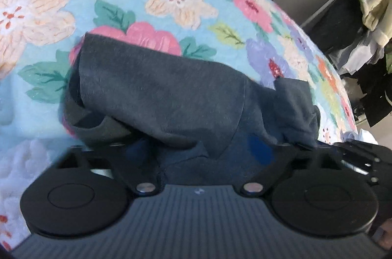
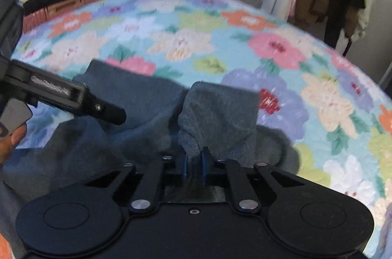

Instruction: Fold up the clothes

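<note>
Two claws work one dark grey garment [image 2: 137, 97] on the floral bed [image 2: 269, 43]. Its long axis runs left to right, directly ahead of both claws. The right claw [image 2: 194, 164] is nearest the right end: its blue pads pinch a raised fold there, jaws nearly closed. The left claw [image 2: 115, 115] angles down over the left end; cloth drapes over its fingers in the left wrist view, so its grip cannot be told. Both claws point steeply downward at the bed.

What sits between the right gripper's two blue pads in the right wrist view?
A bunched fold of the dark grey garment is pinched between the right gripper pads, seen in the right wrist view.
</note>
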